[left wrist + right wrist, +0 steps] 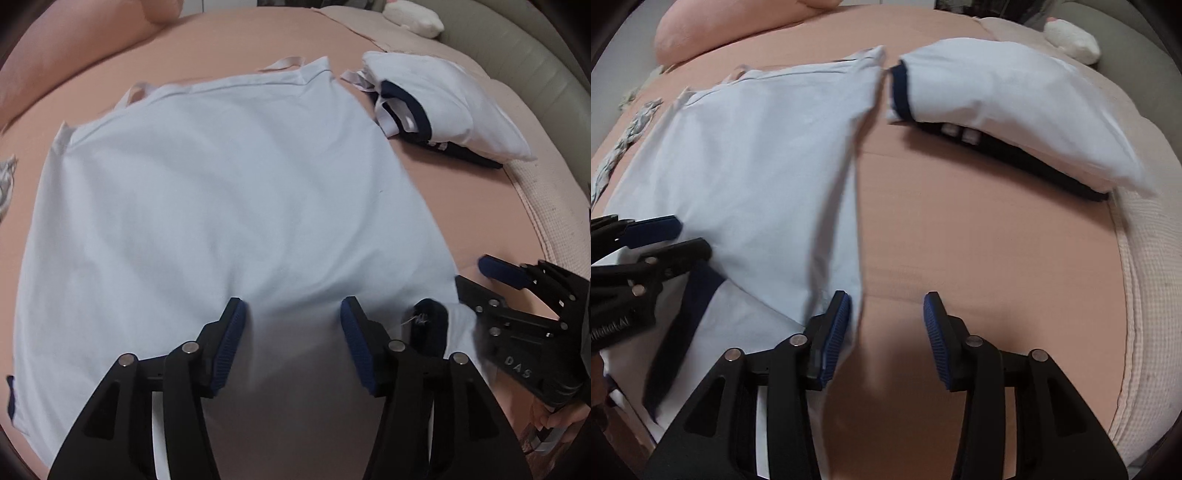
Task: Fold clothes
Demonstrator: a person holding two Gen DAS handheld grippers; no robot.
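Note:
A pale blue shirt (221,192) lies flat on the pink bed; it also shows in the right wrist view (757,166), with a dark navy trimmed part (683,325) near its front edge. My left gripper (291,314) is open and hovers over the shirt's near edge, holding nothing. My right gripper (886,310) is open, at the shirt's right edge, its left finger (836,332) over the cloth and its right finger over bare sheet. It also shows in the left wrist view (480,273) at the right.
A folded stack of white and navy clothes (1015,110) lies at the back right, also in the left wrist view (443,103). A pink pillow (731,29) lies at the back left. A crumpled grey cloth (624,147) lies left. The bed's cream edge (1145,295) runs along the right.

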